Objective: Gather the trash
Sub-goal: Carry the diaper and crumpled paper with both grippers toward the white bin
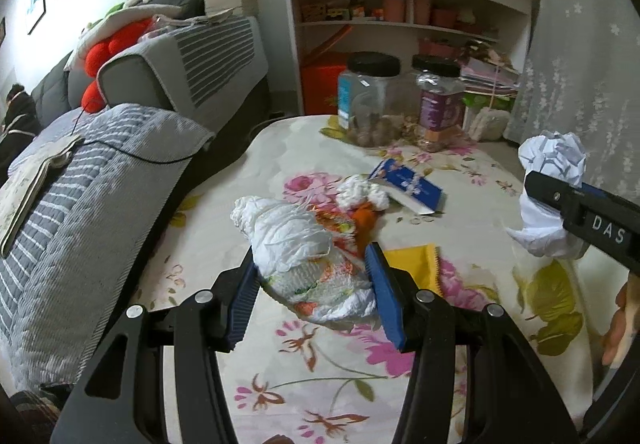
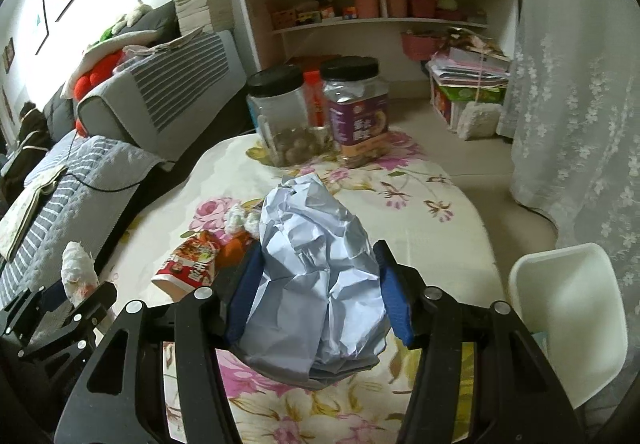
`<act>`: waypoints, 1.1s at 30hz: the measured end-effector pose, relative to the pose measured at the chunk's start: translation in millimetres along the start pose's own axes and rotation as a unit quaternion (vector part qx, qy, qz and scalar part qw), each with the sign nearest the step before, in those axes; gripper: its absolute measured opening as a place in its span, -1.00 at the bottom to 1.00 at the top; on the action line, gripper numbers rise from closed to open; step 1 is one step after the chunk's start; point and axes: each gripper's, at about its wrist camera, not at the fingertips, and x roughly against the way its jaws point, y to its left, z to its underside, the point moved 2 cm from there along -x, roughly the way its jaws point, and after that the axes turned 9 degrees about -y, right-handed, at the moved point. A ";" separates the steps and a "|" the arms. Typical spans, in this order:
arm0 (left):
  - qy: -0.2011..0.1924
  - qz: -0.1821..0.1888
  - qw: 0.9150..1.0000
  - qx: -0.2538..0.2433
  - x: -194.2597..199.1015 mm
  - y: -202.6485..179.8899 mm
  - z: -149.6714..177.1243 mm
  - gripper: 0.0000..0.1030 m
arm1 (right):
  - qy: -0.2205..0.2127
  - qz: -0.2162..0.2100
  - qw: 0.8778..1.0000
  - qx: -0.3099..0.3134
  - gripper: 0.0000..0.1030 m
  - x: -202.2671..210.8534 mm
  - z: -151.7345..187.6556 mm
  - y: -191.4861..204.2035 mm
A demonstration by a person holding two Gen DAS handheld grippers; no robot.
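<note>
The left gripper (image 1: 314, 284) tilts downward, its two blue-padded fingers (image 1: 245, 298) pressed against the sides of a crumpled white wad (image 1: 304, 260) held between them. The right gripper (image 2: 316, 292) tilts downward at a similar angle, its blue pads (image 2: 396, 304) clamped on a large ball of crumpled paper (image 2: 316, 268). The two grippers sit side by side, near each other. Part of a hand (image 1: 620, 328) shows at the left camera's right edge.

Two black-lidded clear plastic jars (image 2: 316, 116) stand at the flower-printed table's (image 2: 436, 220) far end, white plastic bin (image 2: 568, 320) right of it
</note>
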 end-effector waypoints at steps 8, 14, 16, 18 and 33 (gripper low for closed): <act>-0.010 0.025 1.000 -0.005 2.4 -30.8 -11.3 0.01 | -0.010 0.019 1.000 -0.007 0.03 15.1 -0.5 -21.8; -0.018 0.043 0.999 -0.012 4.2 -54.8 -20.1 0.01 | -0.016 0.037 0.999 -0.020 0.03 25.9 0.7 -41.9; -0.020 0.050 0.998 -0.014 4.8 -62.8 -23.2 0.01 | -0.017 0.043 0.999 -0.022 0.03 28.8 1.6 -48.7; -0.022 0.056 0.998 -0.018 5.5 -71.5 -25.5 0.01 | -0.018 0.050 0.998 -0.027 0.03 32.7 2.8 -57.4; -0.028 0.103 0.993 -0.050 15.0 -136.2 -30.2 0.01 | -0.038 0.115 0.990 -0.074 0.03 65.0 6.0 -132.9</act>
